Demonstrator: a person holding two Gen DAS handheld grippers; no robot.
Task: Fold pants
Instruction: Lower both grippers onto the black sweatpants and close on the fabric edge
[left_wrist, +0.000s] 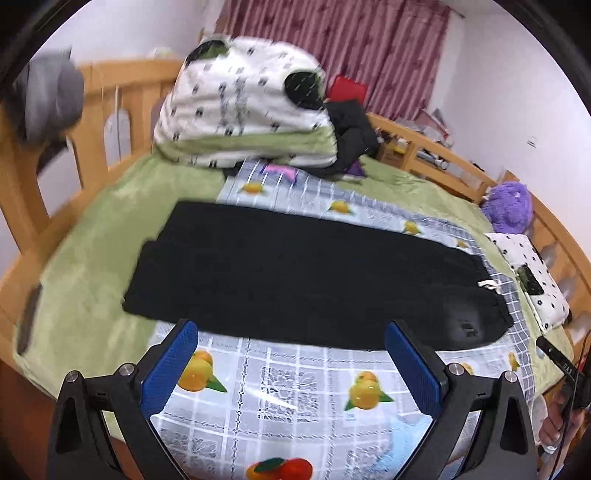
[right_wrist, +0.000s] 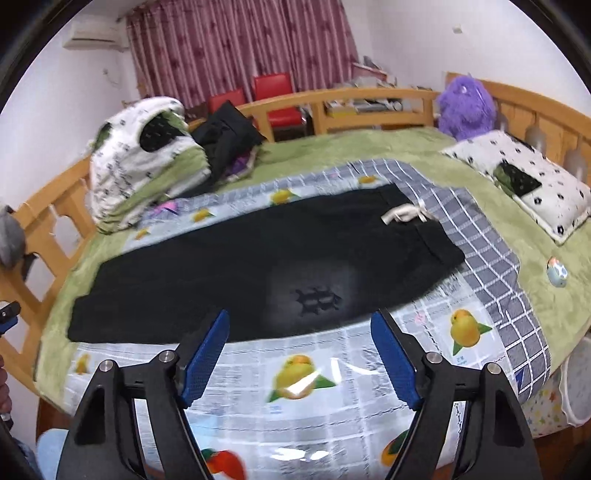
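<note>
1. Pants position. I see the black pants (left_wrist: 295, 280) lying flat on a fruit-print plastic sheet (left_wrist: 280, 398) spread over the bed (left_wrist: 85, 258). In the left wrist view they run as a long dark band from 9 o'clock to 3 o'clock across the middle of the frame. The waist end, marked by a white drawstring (left_wrist: 488, 284), lies toward 3 o'clock. In the right wrist view the drawstring sits toward 1 o'clock and the leg ends toward 9 o'clock.

2. Left tongs (left_wrist: 291, 334). I read them as spread wide, with nothing between the blue pads (left_wrist: 170, 373). The tips stand just at the near edge of the pants, which lie at 12 o'clock from them. I cannot tell whether the tips touch the cloth.

3. Right tongs (right_wrist: 300, 325). I read them as spread, with nothing pinched. The pants lie at 12 o'clock from the tips, whose ends overlap the near edge of the cloth in the view. Whether they touch is unclear. A faint printed patch on the pants shows just beyond the gap.

4. Surroundings. A folded white quilt (left_wrist: 243, 99) sits at 11 o'clock beyond the pants in the left wrist view. A spotted pillow (right_wrist: 524, 184) and a purple plush toy (right_wrist: 465, 103) lie at 2 o'clock in the right wrist view. Both views are slightly blurred.
</note>
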